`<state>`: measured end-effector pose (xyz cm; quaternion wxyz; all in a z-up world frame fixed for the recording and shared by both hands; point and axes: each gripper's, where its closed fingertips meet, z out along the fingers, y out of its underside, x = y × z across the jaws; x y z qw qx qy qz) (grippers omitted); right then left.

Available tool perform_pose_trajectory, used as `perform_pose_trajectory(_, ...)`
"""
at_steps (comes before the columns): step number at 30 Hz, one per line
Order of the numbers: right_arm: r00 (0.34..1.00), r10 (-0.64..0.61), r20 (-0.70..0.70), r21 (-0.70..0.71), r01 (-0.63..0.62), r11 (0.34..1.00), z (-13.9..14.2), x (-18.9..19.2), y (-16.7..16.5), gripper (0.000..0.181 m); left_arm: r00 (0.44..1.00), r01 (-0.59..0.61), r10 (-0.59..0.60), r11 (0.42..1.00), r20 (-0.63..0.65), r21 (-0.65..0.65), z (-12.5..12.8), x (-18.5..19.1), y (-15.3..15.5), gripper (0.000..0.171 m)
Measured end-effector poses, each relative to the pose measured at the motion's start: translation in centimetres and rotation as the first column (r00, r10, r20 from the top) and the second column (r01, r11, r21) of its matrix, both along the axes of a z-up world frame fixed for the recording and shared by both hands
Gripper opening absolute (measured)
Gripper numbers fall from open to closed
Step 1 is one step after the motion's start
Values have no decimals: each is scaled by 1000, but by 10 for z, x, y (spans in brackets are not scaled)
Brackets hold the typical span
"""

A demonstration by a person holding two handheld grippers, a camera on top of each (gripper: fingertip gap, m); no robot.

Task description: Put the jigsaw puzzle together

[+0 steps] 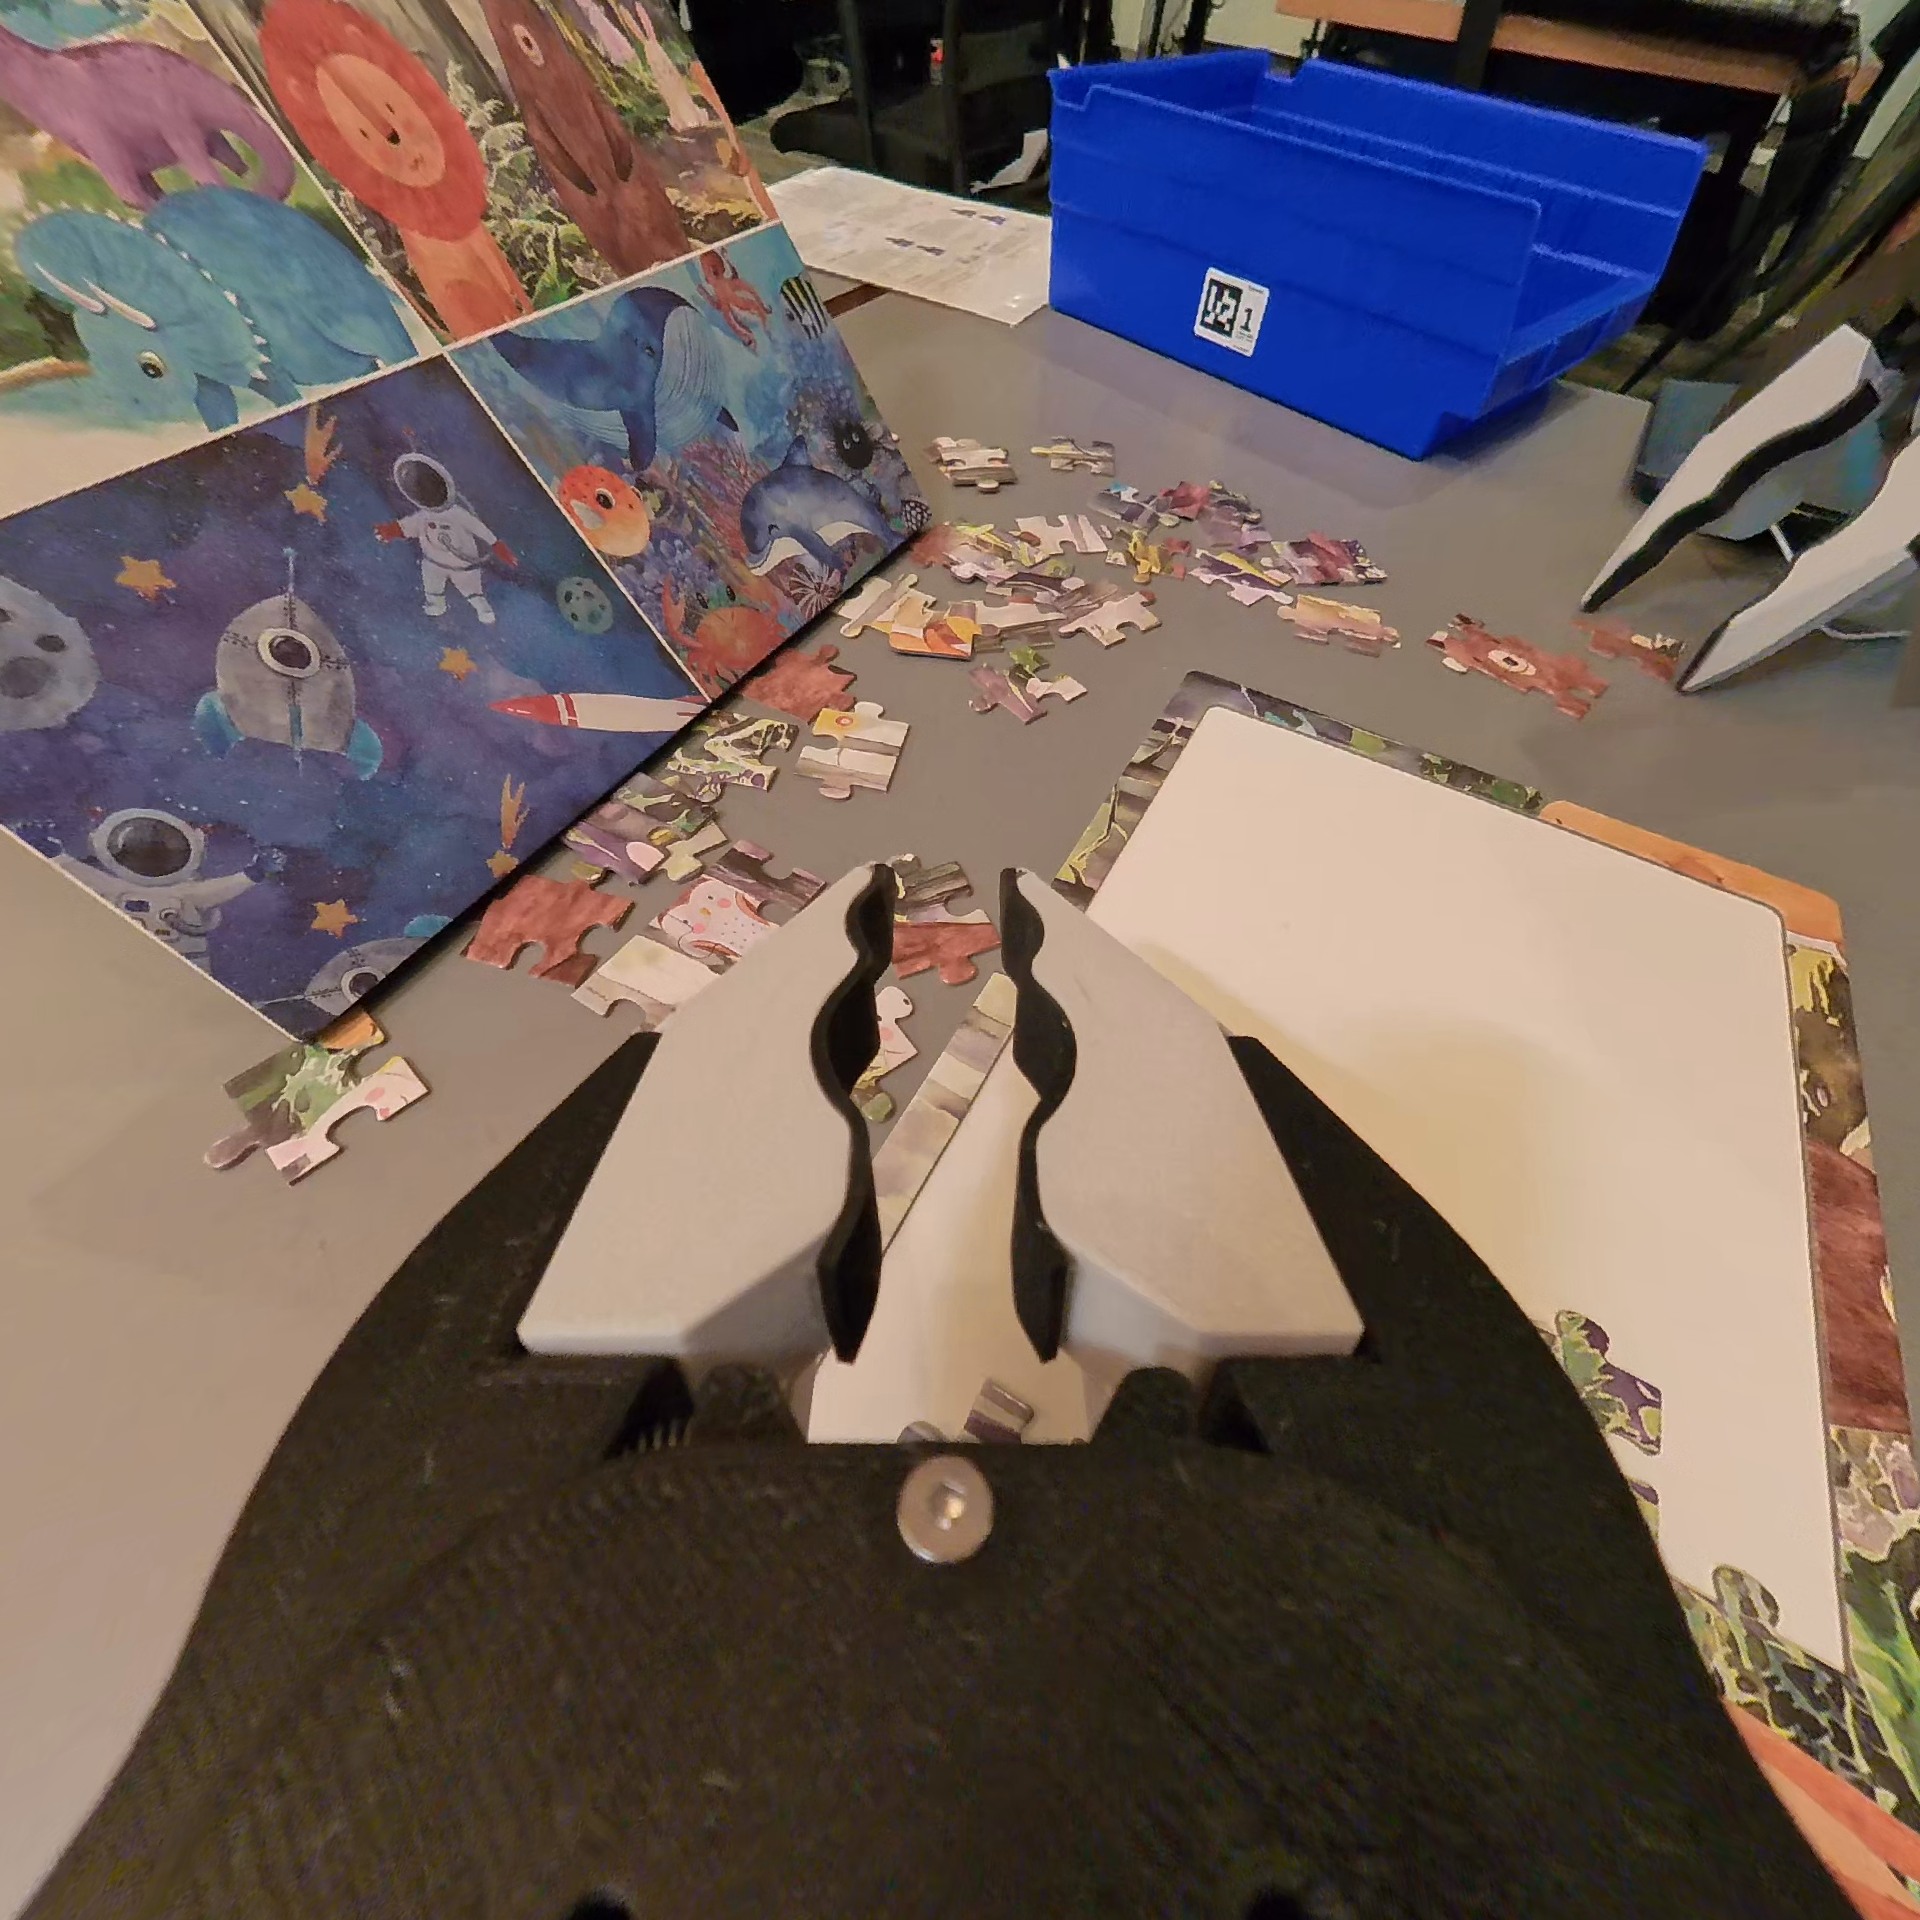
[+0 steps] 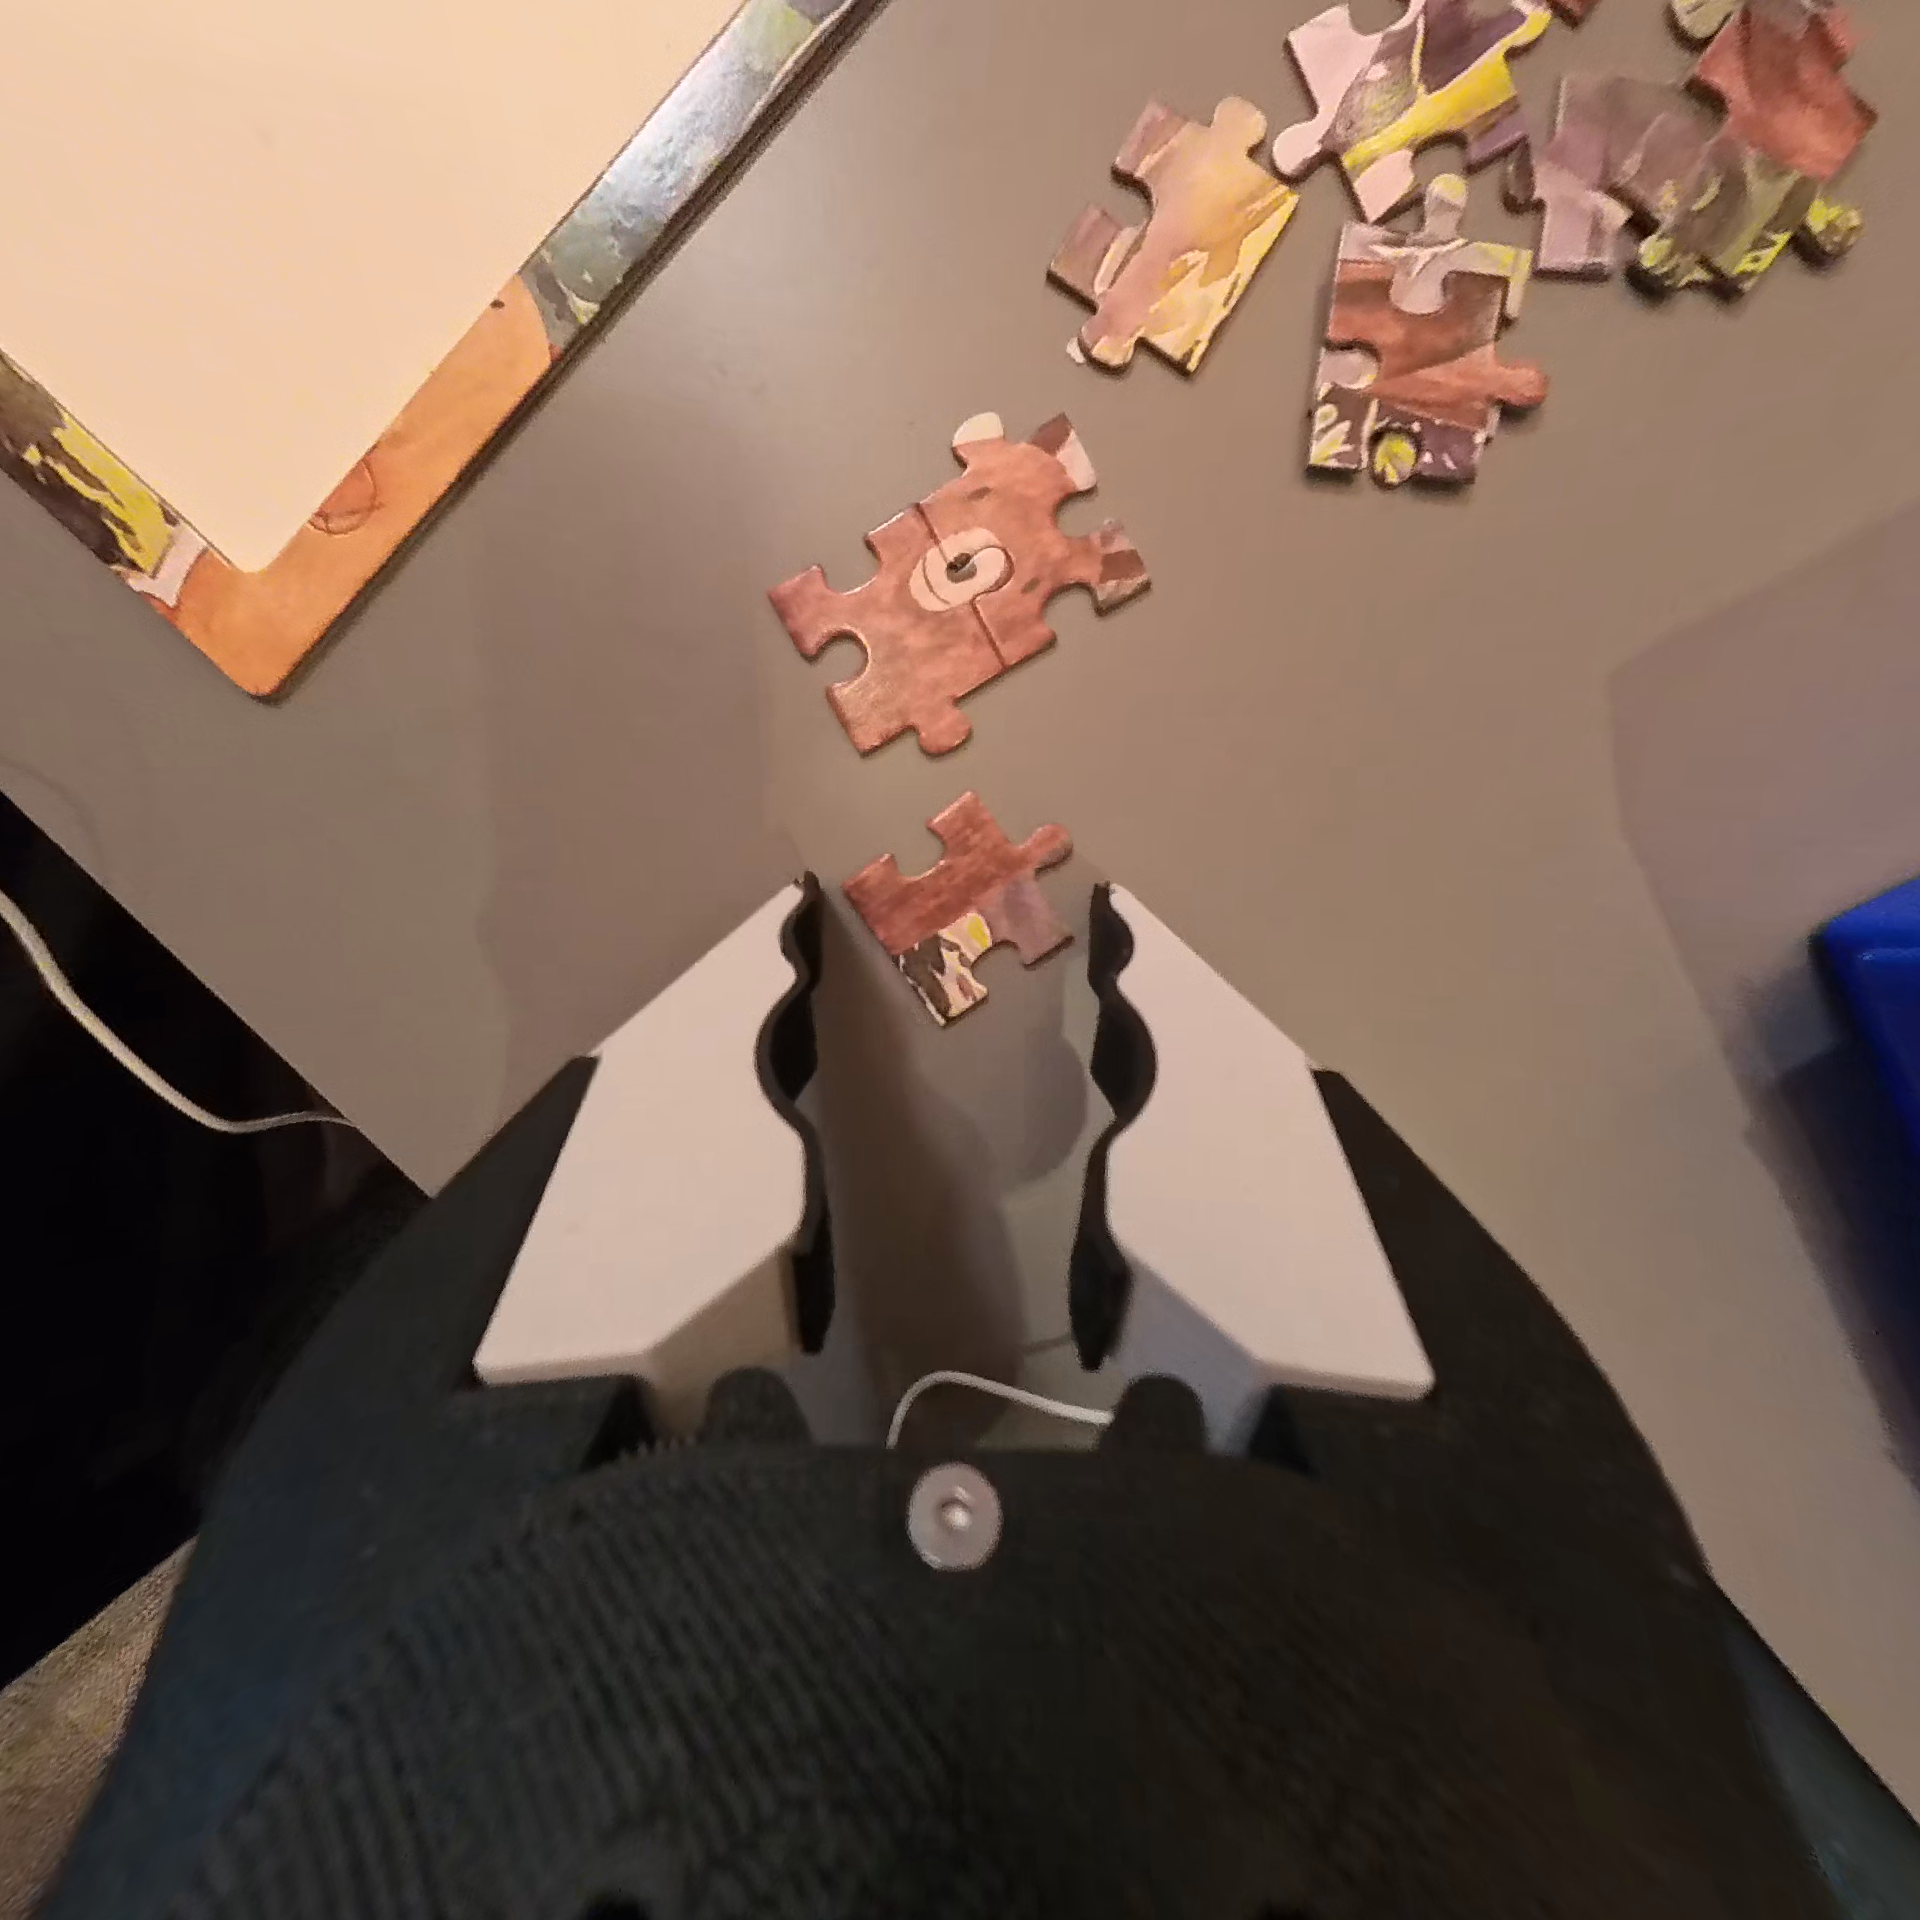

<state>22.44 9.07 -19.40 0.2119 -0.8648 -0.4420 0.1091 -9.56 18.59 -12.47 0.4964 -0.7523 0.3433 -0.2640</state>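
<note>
risk: right gripper (image 2: 956,894), jaws spread and empty, may nudge brown piece (image 2: 961,904) away from joined brown pair (image 2: 956,587).

Left gripper (image 1: 948,883): jaws parted by a narrow gap, nothing held, tilted downward. Right gripper (image 2: 956,899): jaws spread wider (also empty), angled down, fingertips (image 2: 805,894) low near the surface.

Parted right tongs (image 2: 956,899) flank a brown puzzle piece (image 2: 961,902) on the grey table (image 2: 1351,727).
</note>
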Motion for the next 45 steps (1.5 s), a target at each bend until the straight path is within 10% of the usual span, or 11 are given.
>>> perform_pose_trajectory(27, 998, 64, -18, 28, -64, 998, 12, -15, 2, 11, 1000, 1, -1, 1000, -1, 7, 1, 0, 0, 19)
perform_pose_trajectory(45, 997, -70, 16, -11, 70, 997, 0, 19, 14, 48, 1000, 2, -1, 1000, -12, 8, -1, 0, 0, 18)
